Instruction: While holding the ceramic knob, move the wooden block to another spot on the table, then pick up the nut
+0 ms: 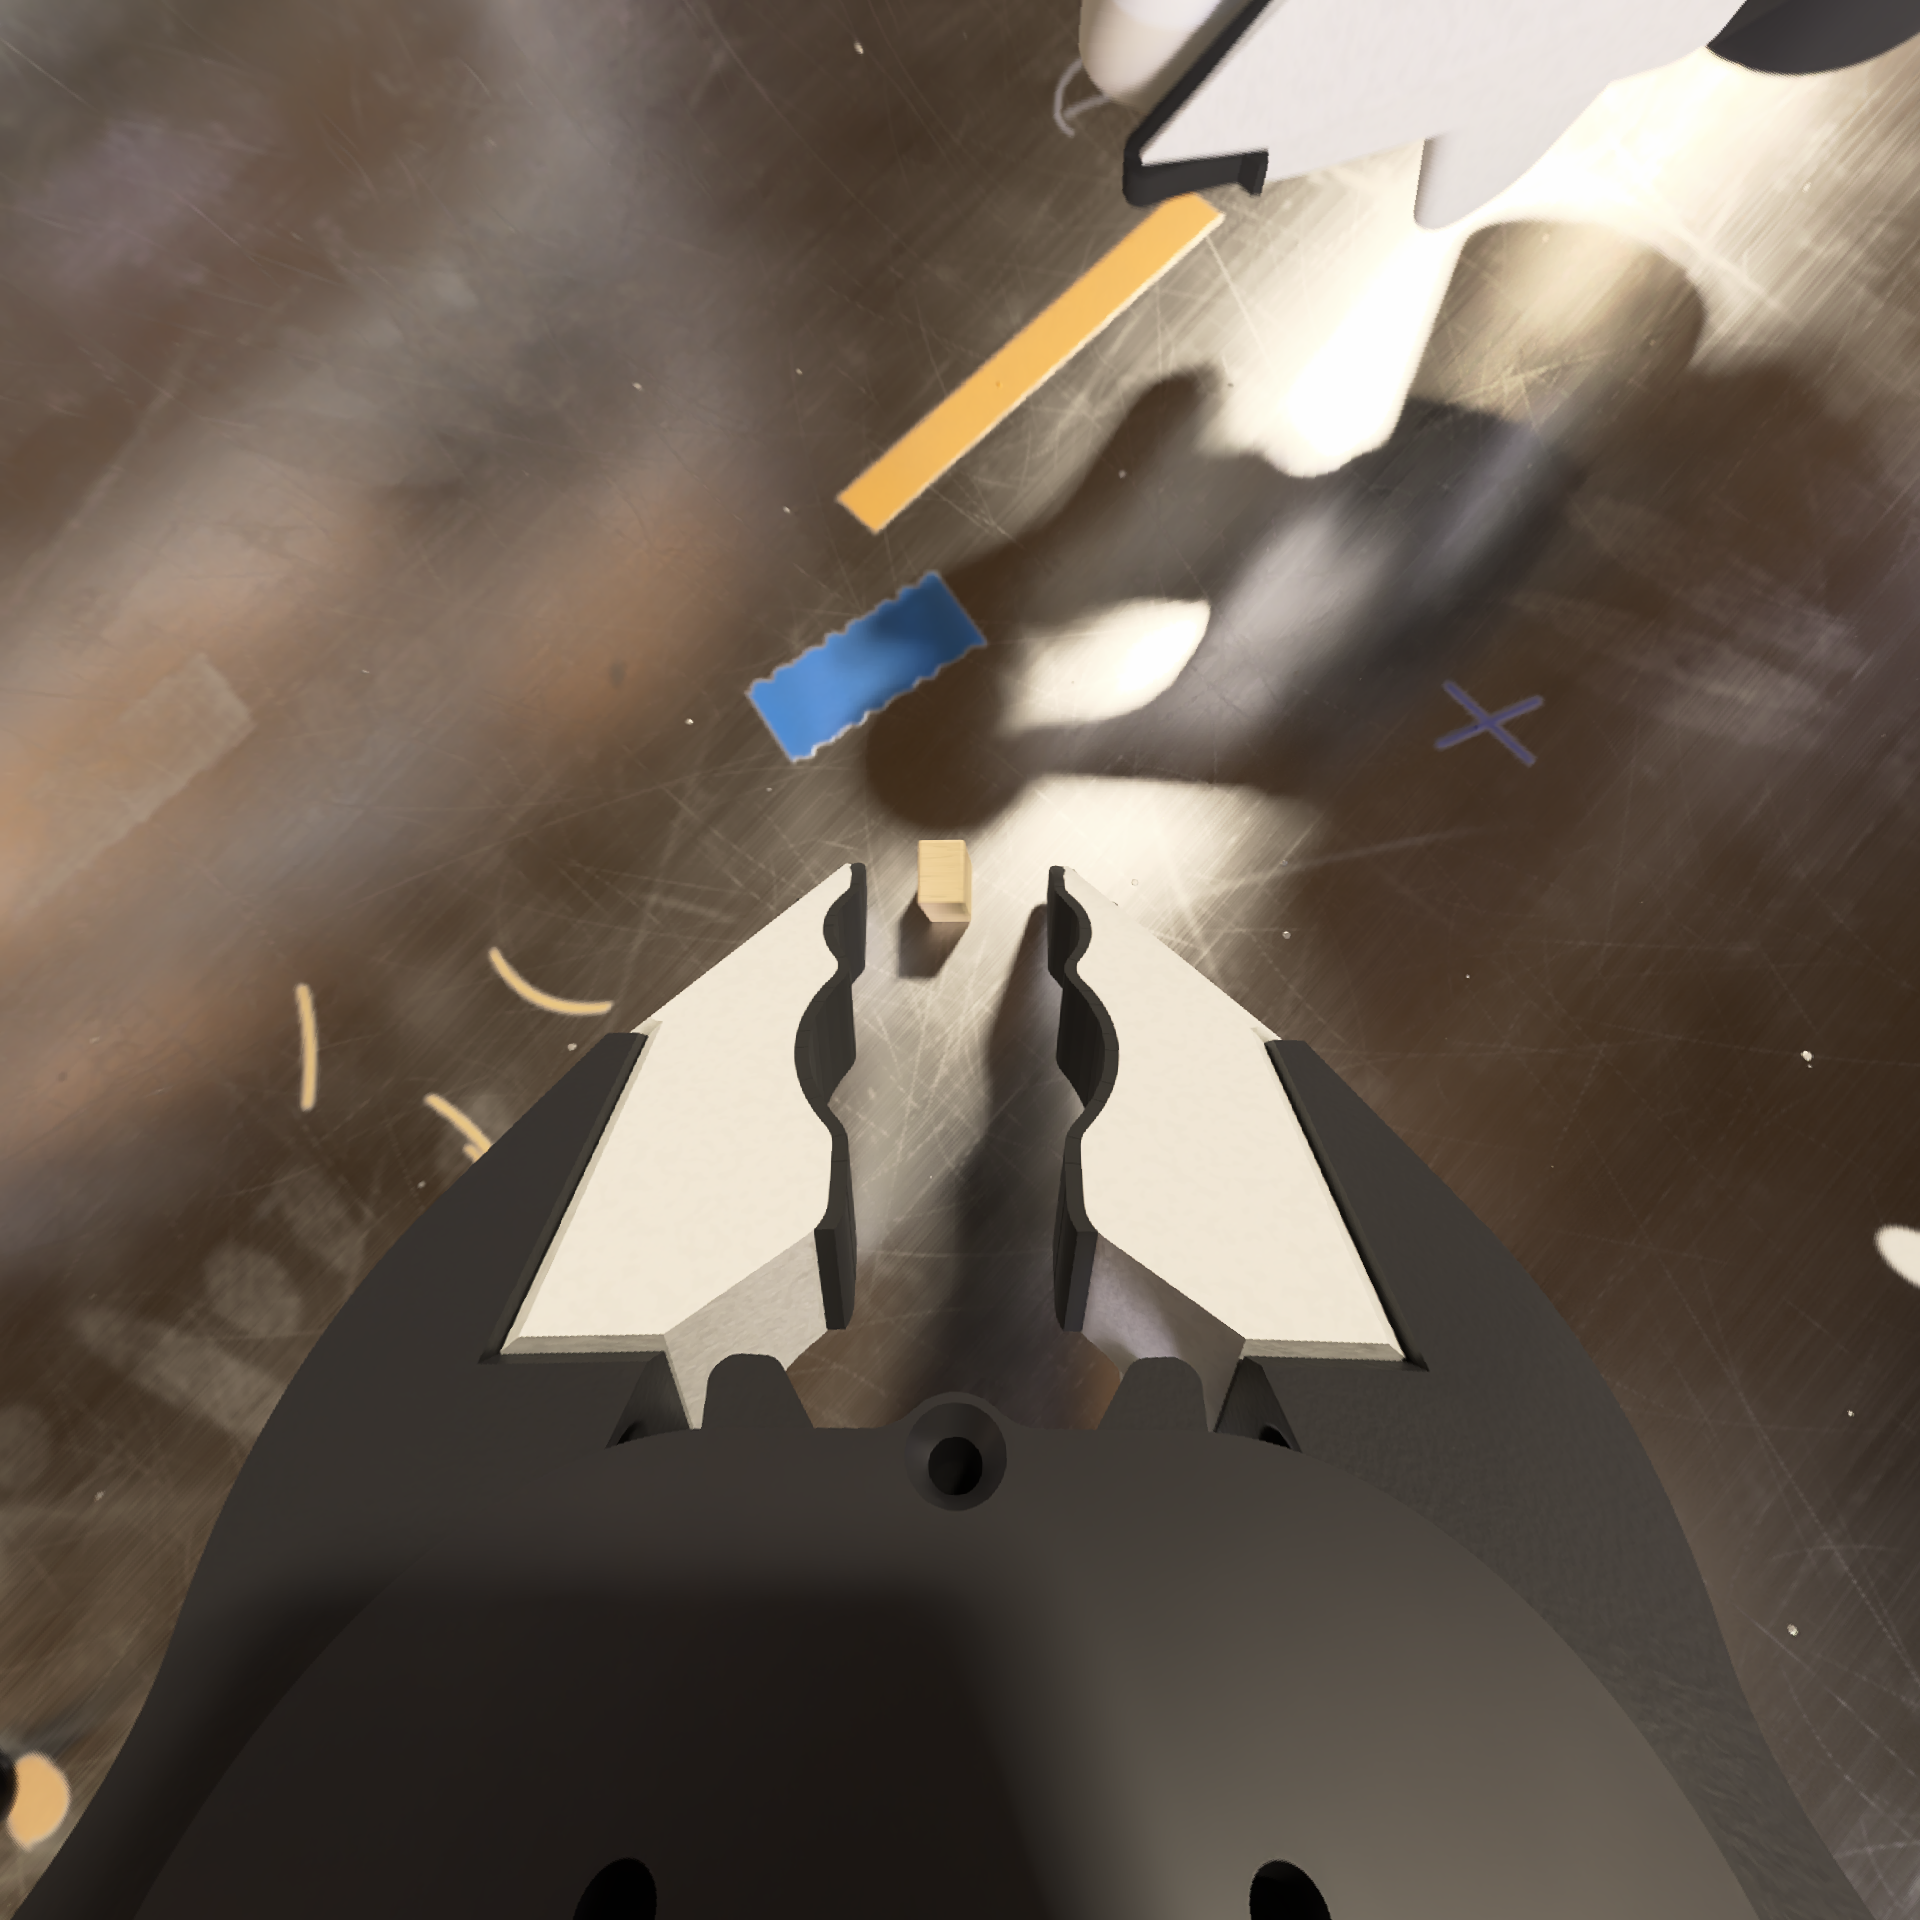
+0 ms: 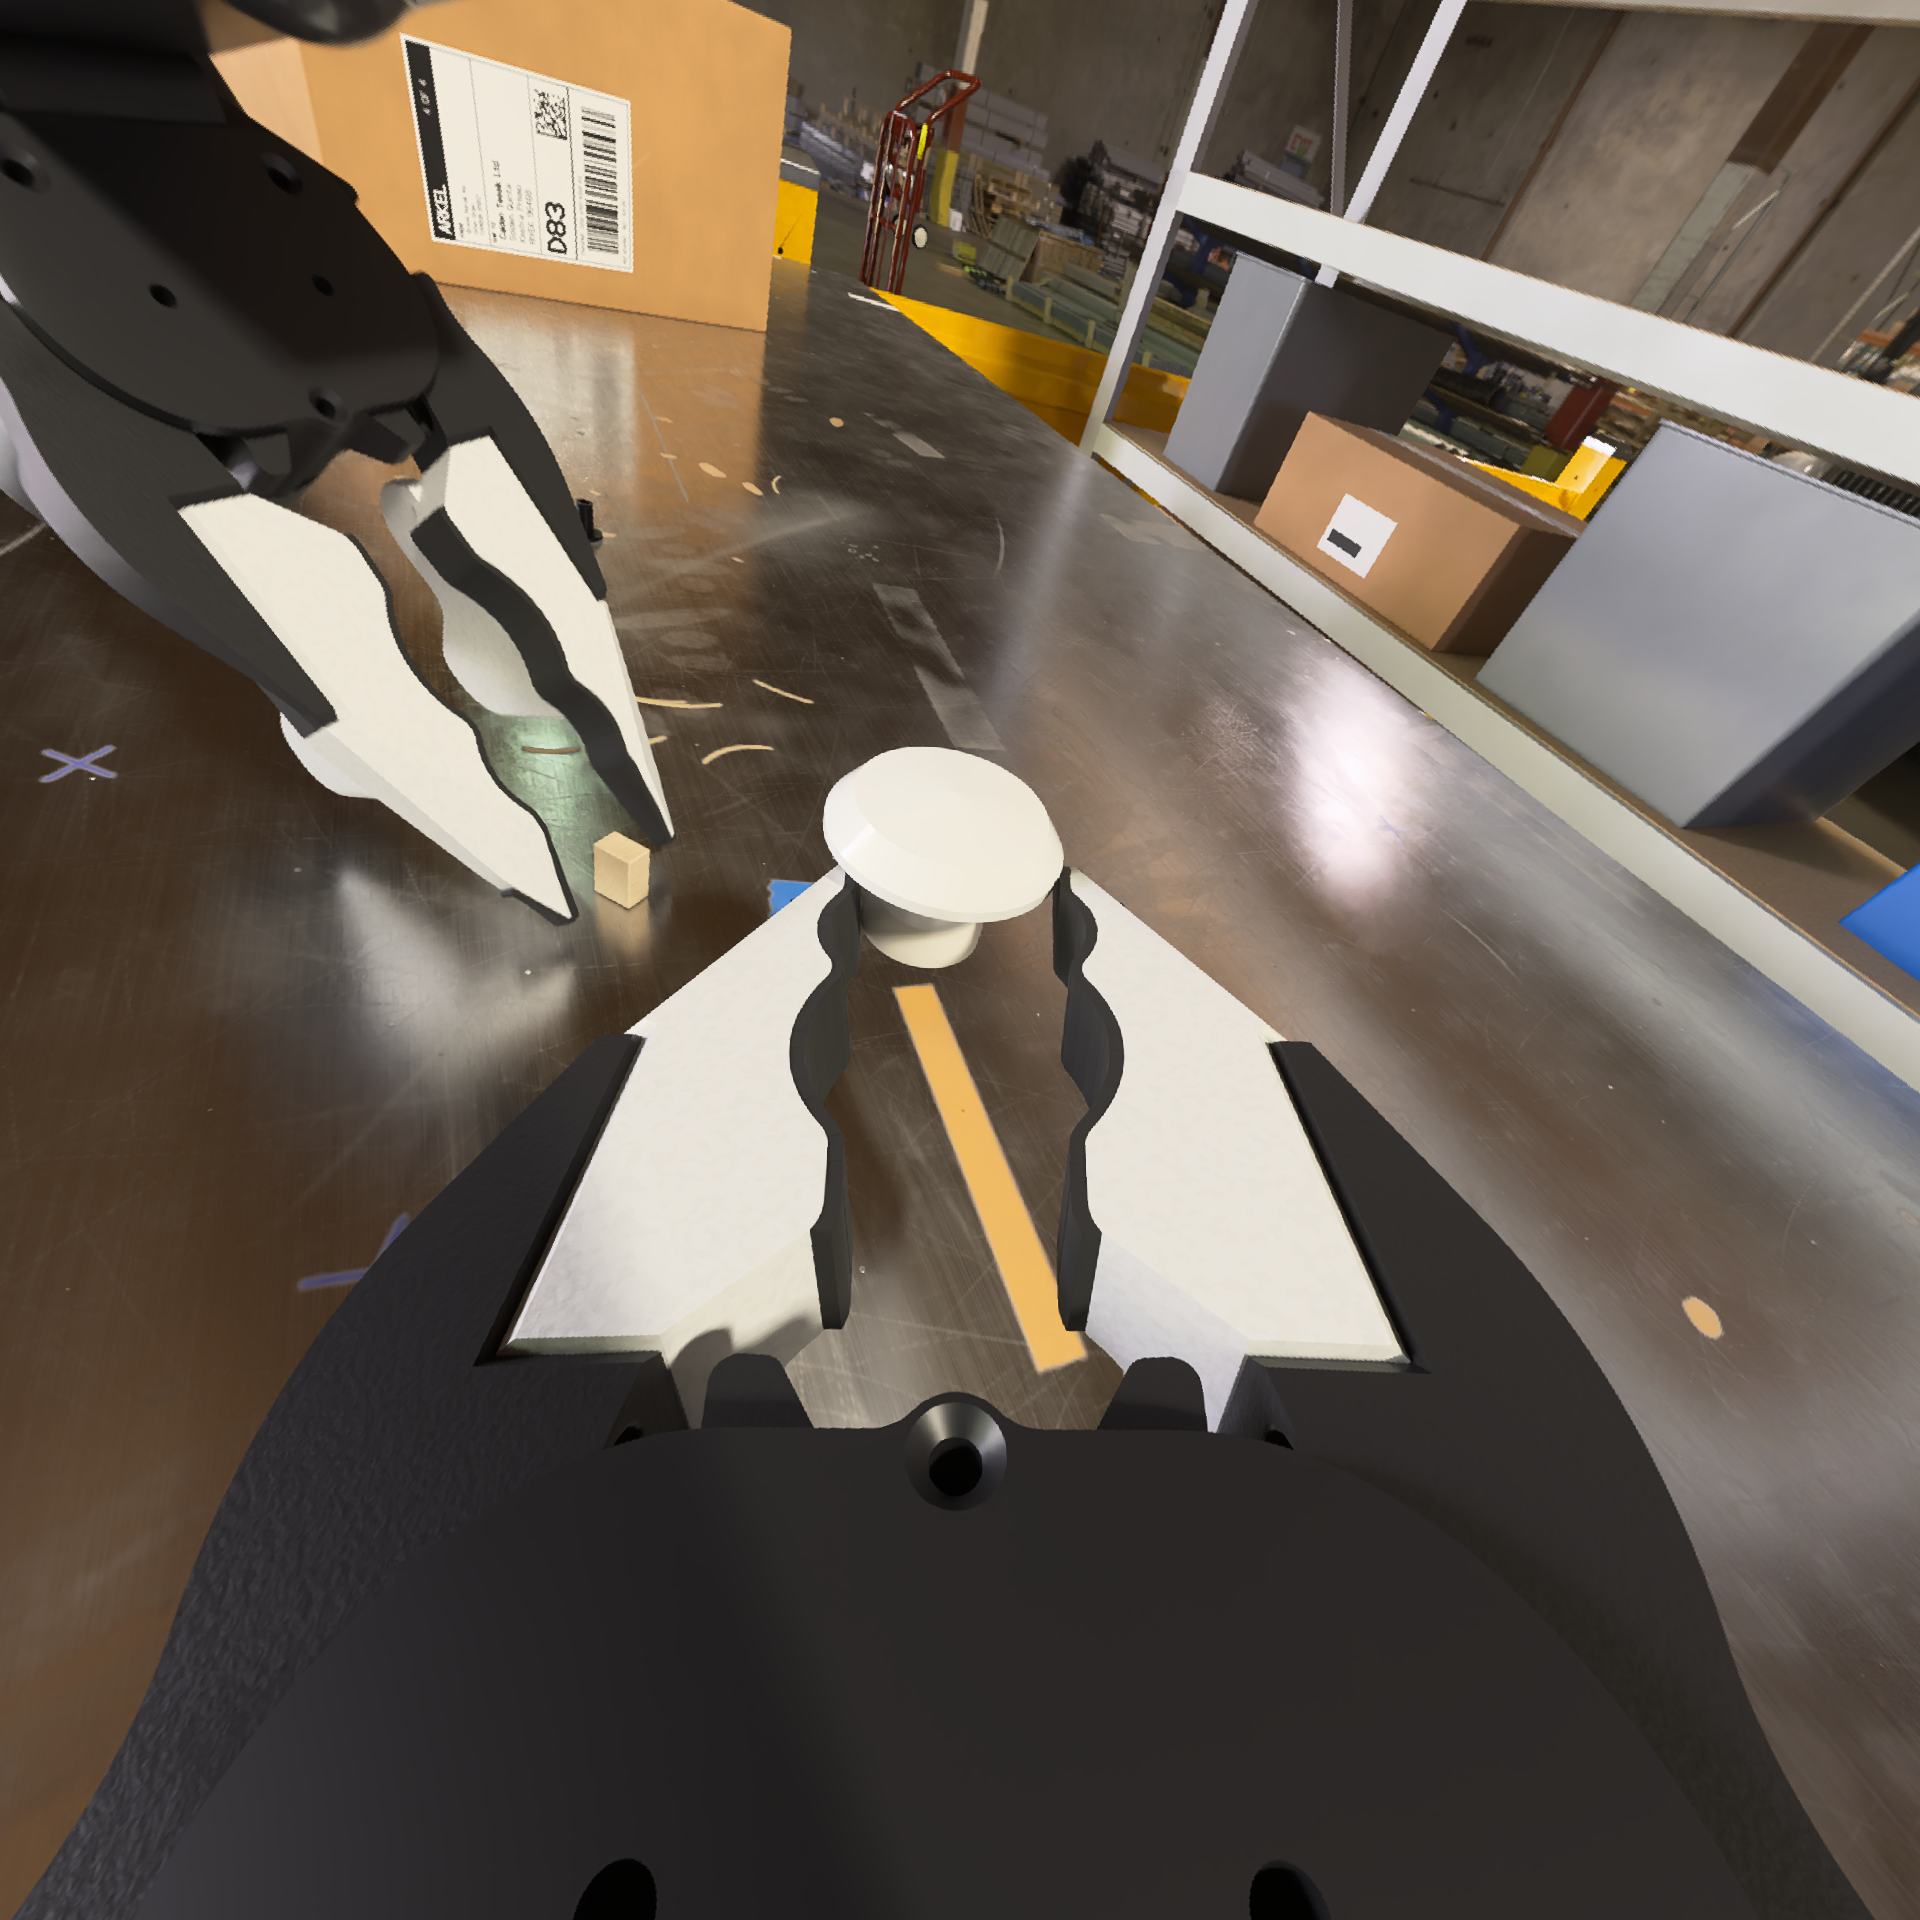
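One block [image 1: 943, 881], small, pale wood, long axis upright, standing on the table [image 1: 416, 520] just past and between the tips of the left gripper [image 1: 954, 883], fingers parted and empty; knob [image 2: 940, 836], white, cap up, clamped at the right gripper [image 2: 956, 894] tips, stem partly hidden.

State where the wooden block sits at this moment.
The wooden block rests on the metal table, between the open left gripper's fingertips, short of the blue tape. The right wrist view shows it left of the ceramic knob.
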`<state>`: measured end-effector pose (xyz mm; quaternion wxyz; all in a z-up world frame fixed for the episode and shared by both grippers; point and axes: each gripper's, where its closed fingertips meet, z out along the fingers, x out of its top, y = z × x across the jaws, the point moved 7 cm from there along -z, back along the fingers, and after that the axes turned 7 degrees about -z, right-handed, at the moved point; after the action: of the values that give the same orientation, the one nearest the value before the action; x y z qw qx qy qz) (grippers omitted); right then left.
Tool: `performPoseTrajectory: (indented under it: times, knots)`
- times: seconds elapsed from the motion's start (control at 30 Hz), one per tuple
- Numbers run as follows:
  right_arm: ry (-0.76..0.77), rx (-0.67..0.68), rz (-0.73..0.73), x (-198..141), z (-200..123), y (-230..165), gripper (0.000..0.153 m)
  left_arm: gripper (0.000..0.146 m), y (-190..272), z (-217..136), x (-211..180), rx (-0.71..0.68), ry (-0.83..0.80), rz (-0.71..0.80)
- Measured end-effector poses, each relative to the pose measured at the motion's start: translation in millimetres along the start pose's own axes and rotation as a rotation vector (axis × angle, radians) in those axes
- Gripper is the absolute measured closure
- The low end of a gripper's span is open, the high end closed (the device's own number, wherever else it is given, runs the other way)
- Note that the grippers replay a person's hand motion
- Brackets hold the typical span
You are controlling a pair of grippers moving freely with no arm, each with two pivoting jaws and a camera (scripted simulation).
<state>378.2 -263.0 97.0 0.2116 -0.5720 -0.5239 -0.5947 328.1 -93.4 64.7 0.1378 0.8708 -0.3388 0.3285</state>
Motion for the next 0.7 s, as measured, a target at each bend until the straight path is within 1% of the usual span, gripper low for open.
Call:
performPoseTrajectory:
  times: [0.17, 0.23, 0.33, 0.43, 0.57, 0.63, 0.7]
  knots:
    - [0.0, -0.003, -0.002, 1, -1, 0, 0.116, 0.109, -6, -21, 3, 0.03, 0.094, -0.029]
    - [0.003, -0.006, 0.004, 1, -1, 0, 0.116, 0.109, -14, -34, 0, 0.085, 0.126, -0.055]
    - [0.006, -0.014, 0.013, 1, -2, 2, 0.116, 0.11, -33, -57, -10, 0.204, 0.154, -0.142]
    - [0.004, -0.019, 0.012, 1, -2, 2, 0.116, 0.11, -57, -85, -28, 0.345, 0.181, -0.256]
    - [-0.003, -0.02, 0.003, 0, -2, 2, 0.116, 0.109, -83, -121, -62, 0.51, 0.167, -0.402]
    - [-0.007, -0.021, 0.003, -1, -2, 2, 0.116, 0.109, -89, -130, -80, 0.535, 0.14, -0.452]
    - [-0.009, -0.021, 0.003, -1, -1, 2, 0.116, 0.109, -91, -134, -95, 0.507, 0.107, -0.487]
